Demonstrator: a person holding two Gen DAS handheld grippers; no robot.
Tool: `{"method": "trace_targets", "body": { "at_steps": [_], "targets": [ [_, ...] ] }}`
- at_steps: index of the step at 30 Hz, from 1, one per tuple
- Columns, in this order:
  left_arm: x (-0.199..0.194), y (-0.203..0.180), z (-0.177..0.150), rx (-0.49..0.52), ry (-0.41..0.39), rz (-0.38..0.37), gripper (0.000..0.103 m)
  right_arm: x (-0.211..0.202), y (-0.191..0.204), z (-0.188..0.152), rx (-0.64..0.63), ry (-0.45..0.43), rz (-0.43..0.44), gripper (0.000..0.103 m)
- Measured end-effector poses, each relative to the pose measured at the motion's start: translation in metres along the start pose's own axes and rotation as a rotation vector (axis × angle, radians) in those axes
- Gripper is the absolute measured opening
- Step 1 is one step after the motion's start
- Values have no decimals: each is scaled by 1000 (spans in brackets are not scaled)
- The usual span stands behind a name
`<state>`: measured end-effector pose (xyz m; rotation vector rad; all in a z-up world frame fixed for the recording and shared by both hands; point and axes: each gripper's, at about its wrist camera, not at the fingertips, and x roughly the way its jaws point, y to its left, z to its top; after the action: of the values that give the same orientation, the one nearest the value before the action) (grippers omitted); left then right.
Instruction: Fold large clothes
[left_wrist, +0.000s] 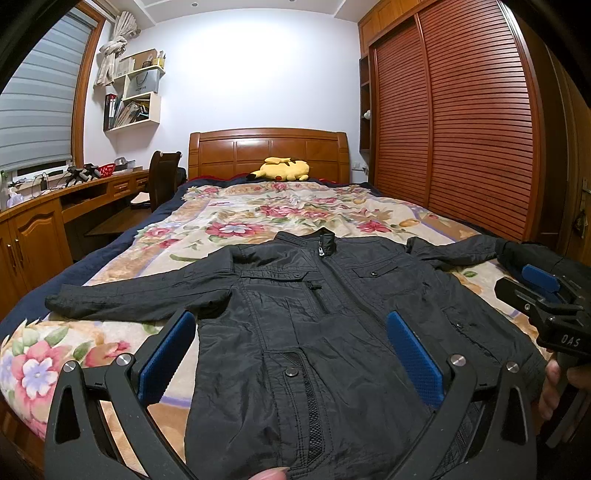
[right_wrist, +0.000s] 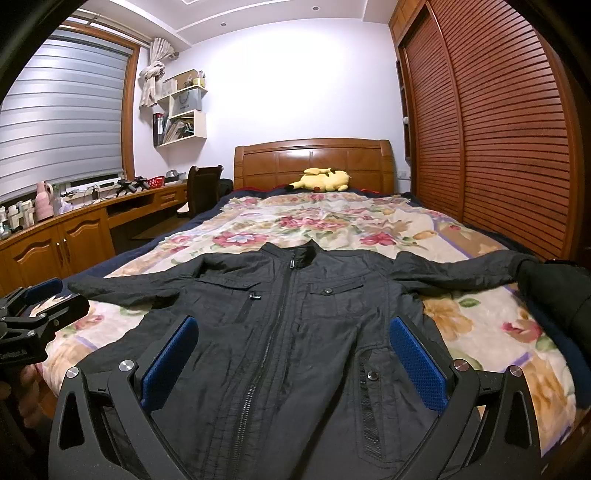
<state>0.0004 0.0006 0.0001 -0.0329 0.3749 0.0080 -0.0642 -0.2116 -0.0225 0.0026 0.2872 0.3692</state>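
A black jacket (left_wrist: 314, 317) of thin, slightly shiny and wrinkled fabric lies flat on the bed, front side up, with its collar toward the wooden headboard (left_wrist: 269, 151) and both sleeves spread out to the sides. It is zipped closed, and it has flap pockets with snap buttons on the chest and strips of mesh beside the lower pockets. Under it is a soft floral blanket (left_wrist: 258, 214) in cream, pink and green, over a dark blue sheet. The left gripper (left_wrist: 291, 354) has its two blue, finely textured pads wide apart above the lower part of the jacket, and it holds nothing. The right gripper (right_wrist: 293, 358) is the same, wide open over the jacket's lower front with nothing between its pads. A yellow plush toy (left_wrist: 282, 170) lies near the headboard, well apart from the jacket. Another dark garment (right_wrist: 554, 295) lies at the right edge of the bed, touching the end of the right sleeve. A wardrobe with brown slatted doors (left_wrist: 461, 122) stands along the right side, and a wooden desk (left_wrist: 74, 195) along the left.
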Motion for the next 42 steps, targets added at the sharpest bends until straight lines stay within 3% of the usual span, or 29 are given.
{"method": "trace_targets", "body": {
  "at_steps": [42],
  "targets": [
    [0, 0, 0, 0, 2, 0, 103, 1, 2, -1, 3, 2, 1, 103]
  ]
}}
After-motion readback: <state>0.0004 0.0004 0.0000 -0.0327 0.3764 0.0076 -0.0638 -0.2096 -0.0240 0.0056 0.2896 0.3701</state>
